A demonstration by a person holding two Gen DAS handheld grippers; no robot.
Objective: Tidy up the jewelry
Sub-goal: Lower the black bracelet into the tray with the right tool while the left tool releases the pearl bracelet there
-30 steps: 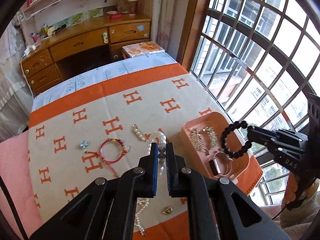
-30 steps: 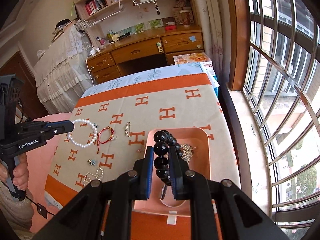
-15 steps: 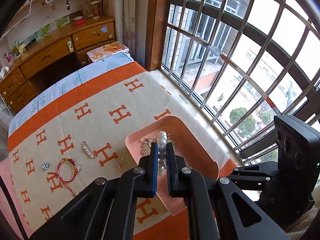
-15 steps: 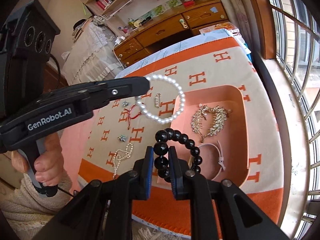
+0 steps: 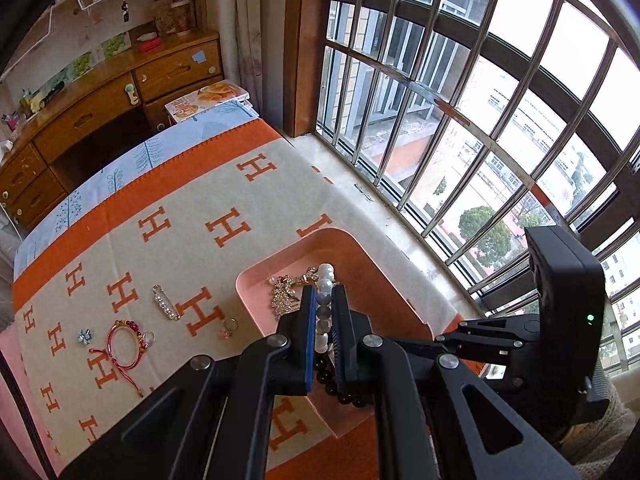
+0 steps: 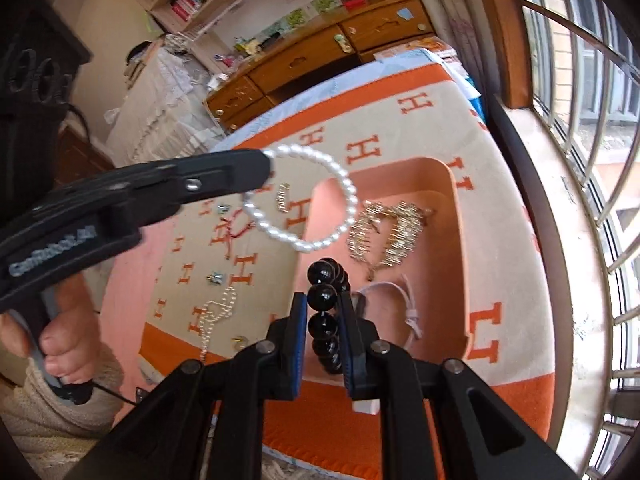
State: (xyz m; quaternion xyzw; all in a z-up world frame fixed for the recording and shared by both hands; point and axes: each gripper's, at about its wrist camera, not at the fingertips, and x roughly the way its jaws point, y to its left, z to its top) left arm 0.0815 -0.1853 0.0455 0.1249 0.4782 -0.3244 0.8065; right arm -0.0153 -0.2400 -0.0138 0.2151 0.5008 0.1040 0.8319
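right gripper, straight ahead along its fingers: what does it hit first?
Probably the floor of the pink tray, near the white cord bracelet. The right gripper points down into it, shut on the black bead bracelet, which would touch first. Depth unclear.

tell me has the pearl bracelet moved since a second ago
Yes. The pearl bracelet was carried from over the blanket toward the pink tray, now overlapping its near rim.
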